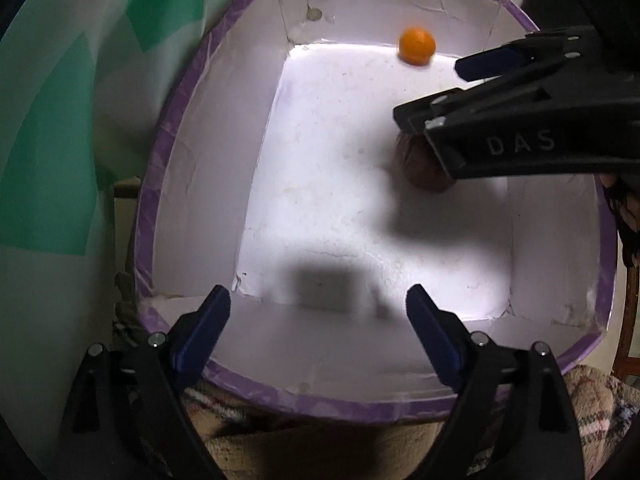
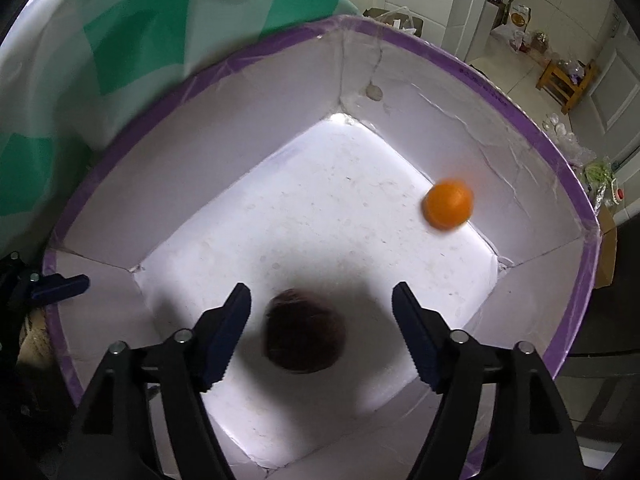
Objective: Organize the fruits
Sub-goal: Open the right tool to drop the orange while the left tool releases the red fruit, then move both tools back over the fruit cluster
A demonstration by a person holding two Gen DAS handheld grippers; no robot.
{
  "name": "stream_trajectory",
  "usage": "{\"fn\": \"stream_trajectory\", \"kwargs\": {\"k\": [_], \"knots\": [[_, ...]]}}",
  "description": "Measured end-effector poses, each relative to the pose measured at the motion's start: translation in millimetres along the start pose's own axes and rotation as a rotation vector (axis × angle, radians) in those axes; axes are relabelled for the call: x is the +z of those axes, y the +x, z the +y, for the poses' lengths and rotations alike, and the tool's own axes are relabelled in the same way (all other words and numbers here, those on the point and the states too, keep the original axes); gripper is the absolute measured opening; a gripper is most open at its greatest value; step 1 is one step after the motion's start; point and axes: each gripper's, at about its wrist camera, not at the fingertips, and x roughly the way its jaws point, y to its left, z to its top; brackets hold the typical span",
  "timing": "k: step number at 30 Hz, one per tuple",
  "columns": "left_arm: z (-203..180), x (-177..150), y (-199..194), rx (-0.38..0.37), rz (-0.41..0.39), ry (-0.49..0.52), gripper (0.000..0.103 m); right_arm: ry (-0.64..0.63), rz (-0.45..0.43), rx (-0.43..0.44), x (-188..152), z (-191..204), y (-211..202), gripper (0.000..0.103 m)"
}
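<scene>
- The left gripper (image 1: 318,300) hangs over the near edge of the white box (image 1: 192,200), its blue-padded jaws set wide apart with nothing between them; only their shadow lies on the box floor.
- The right gripper (image 2: 322,298) points down into the same box, jaws apart; the dark brown fruit (image 2: 305,330) lies on the floor between them, clear of both pads, and blurred so its kind is hard to tell.
- In the left wrist view that brown fruit (image 1: 420,164) is mostly hidden behind the right gripper (image 1: 428,90), which reaches in from the right; only its lower left part shows.
- The orange fruit (image 2: 448,204) lies farther in, against the far right wall, well apart from the brown one; its outline is smeared.
- The box has a purple rim and cracked inner walls; a green and white cloth (image 2: 120,40) lies beside it on the left.
- Far right, a wooden stool (image 2: 566,80) and small clutter on a tiled floor are too small to make out.
</scene>
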Motion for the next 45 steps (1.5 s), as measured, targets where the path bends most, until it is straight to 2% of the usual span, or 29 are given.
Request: {"fn": "stream_trajectory", "kwargs": {"k": [5, 6, 9, 13, 19, 21, 23, 24, 25, 26, 27, 29, 31, 33, 36, 39, 40, 41, 43, 45], "knots": [[-6.2, 3.6, -3.1, -0.013, -0.004, -0.001, 0.089, -0.015, 0.042, -0.020, -5.2, 1.1, 5.1, 0.073], [-9.3, 16.9, 2.0, -0.015, -0.003, 0.000, 0.089, -0.022, 0.052, -0.025, -5.9, 1.8, 6.0, 0.073], [-13.3, 20.2, -2.5, -0.034, -0.013, 0.000, 0.089, -0.029, 0.096, -0.055, -16.2, 2.5, 11.8, 0.075], [-19.4, 20.4, -17.5, -0.073, -0.086, 0.013, 0.089, -0.076, 0.126, -0.120, -29.8, 4.6, 14.0, 0.073], [-24.3, 22.7, -61.8, -0.024, -0.282, 0.054, 0.089, -0.164, 0.167, -0.200, -44.8, 23.4, 10.7, 0.075], [-20.7, 20.1, -86.0, -0.009, -0.362, 0.044, 0.089, -0.131, 0.121, -0.146, -40.3, 28.3, -6.2, 0.075], [-15.3, 14.1, -114.6, 0.001, -0.451, 0.032, 0.092, -0.128, 0.029, -0.132, -28.1, 36.3, -30.3, 0.075], [-12.3, 10.0, -128.5, 0.031, -0.495, 0.020, 0.097, -0.132, -0.013, -0.145, -23.1, 42.5, -40.7, 0.077], [-6.2, 2.9, -148.8, 0.107, -0.565, -0.006, 0.100, -0.140, -0.073, -0.166, -14.5, 47.1, -56.2, 0.081], [-0.6, -2.6, -162.9, 0.148, -0.609, -0.030, 0.102, -0.143, -0.113, -0.180, -10.2, 48.7, -65.8, 0.084], [4.8, -7.5, -174.1, 0.164, -0.642, -0.050, 0.102, -0.143, -0.171, -0.197, -2.3, 52.5, -81.7, 0.084], [26.2, -24.2, -207.0, 0.147, -0.726, -0.124, 0.102, -0.133, -0.266, -0.208, 12.5, 60.0, -108.0, 0.085], [49.3, -41.8, -228.1, 0.149, -0.783, -0.213, 0.102, -0.123, -0.346, -0.177, 22.5, 73.3, -134.1, 0.087], [70.9, -62.0, -244.2, 0.180, -0.804, -0.306, 0.102, -0.127, -0.411, -0.103, 27.9, 90.0, -156.3, 0.087], [120.2, -105.6, -262.2, 0.242, -0.798, -0.490, 0.102, -0.164, -0.472, 0.062, 40.9, 126.7, -178.9, 0.087], [172.8, -161.8, -277.5, 0.300, -0.761, -0.722, 0.102, -0.209, -0.458, 0.261, 52.7, 171.9, -183.8, 0.087], [201.5, -186.5, -274.4, 0.327, -0.735, -0.829, 0.102, -0.224, -0.438, 0.299, 54.9, 187.0, -180.9, 0.087], [218.3, -199.7, -274.4, 0.341, -0.716, -0.888, 0.102, -0.246, -0.407, 0.336, 57.6, 208.3, -175.8, 0.087], [261.2, -237.8, -275.0, 0.383, -0.641, -1.042, 0.102, -0.290, -0.356, 0.372, 61.5, 243.5, -168.1, 0.087], [289.0, -275.3, -278.3, 0.412, -0.607, -1.138, 0.102, -0.364, -0.313, 0.357, 60.0, 292.3, -160.8, 0.087]]}}
